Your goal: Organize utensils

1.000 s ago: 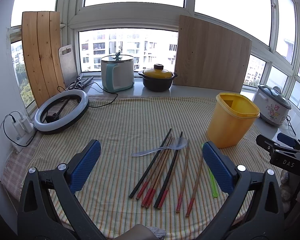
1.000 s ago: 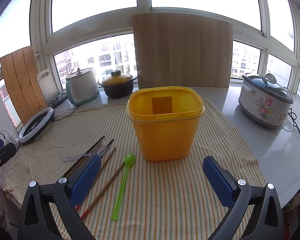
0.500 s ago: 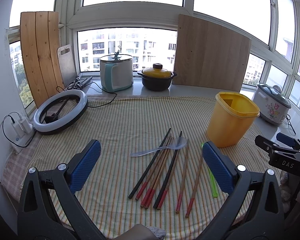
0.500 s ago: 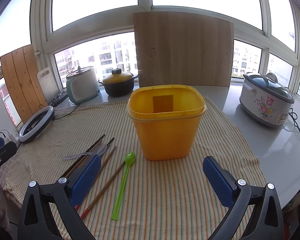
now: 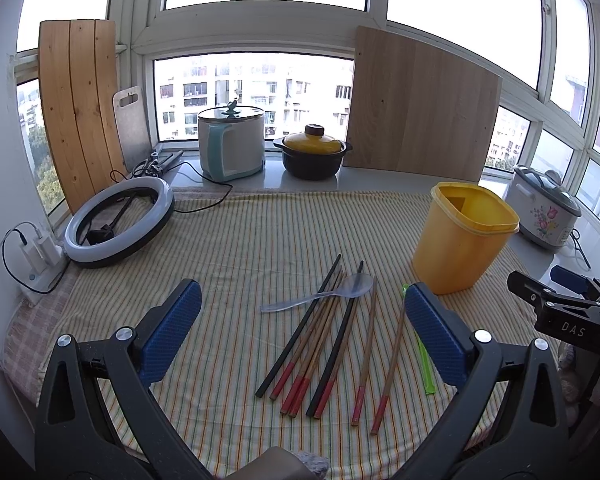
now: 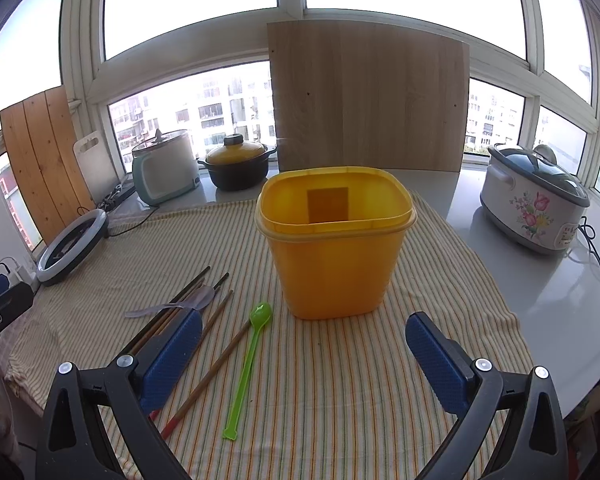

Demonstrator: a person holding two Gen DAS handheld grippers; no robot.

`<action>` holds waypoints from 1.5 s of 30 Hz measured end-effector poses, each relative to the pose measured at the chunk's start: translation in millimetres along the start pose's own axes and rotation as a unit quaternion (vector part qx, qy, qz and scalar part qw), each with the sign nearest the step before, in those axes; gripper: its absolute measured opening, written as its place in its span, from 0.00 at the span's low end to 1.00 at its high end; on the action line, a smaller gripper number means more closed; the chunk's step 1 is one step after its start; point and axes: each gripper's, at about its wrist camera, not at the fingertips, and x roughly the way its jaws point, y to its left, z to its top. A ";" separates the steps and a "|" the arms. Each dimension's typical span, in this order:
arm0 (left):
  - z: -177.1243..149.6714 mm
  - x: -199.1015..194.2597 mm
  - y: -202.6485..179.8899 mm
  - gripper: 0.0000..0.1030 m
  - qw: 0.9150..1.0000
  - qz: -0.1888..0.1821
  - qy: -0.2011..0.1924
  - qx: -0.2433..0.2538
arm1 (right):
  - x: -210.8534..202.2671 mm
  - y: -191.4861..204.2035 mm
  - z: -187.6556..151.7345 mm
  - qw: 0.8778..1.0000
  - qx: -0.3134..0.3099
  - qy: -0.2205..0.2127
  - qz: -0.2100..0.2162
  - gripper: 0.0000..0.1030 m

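Observation:
Several red-tipped chopsticks [image 5: 324, 340] [image 6: 204, 364] lie in a loose bundle on the striped cloth, with a clear plastic spoon [image 5: 320, 296] [image 6: 168, 306] across their far ends. To their right lies a green spoon [image 6: 246, 364] [image 5: 424, 360]. An empty yellow bin [image 5: 460, 236] [image 6: 334, 240] stands upright at the right. My left gripper [image 5: 300, 336] hovers open over the chopsticks, holding nothing. Facing the bin, my right gripper [image 6: 302, 358] is open and empty, the green spoon between its fingers' span.
A ring light [image 5: 118, 226] and a power strip [image 5: 40, 256] sit at the left. On the sill stand a kettle [image 5: 232, 142], a yellow-lidded pot [image 5: 312, 152] and wooden boards [image 5: 424, 106]. A floral rice cooker [image 6: 534, 196] stands right, on the bare counter.
Both views shifted very slightly; nothing on the cloth has moved and both grippers stay open.

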 end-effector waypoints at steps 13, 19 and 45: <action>-9.8 32.3 19.4 1.00 0.999 -0.008 0.024 0.030 | 16.4 -11.5 -10.9 1.000 0.017 0.016 0.019 1.00; -11.2 55.7 32.8 0.95 0.997 -0.042 0.038 0.054 | 31.7 -10.5 -20.6 0.999 0.006 0.035 0.038 1.00; -6.2 189.7 -1.5 0.31 0.943 -0.149 0.227 0.194 | 116.3 20.4 -36.3 0.968 0.038 0.200 0.145 0.40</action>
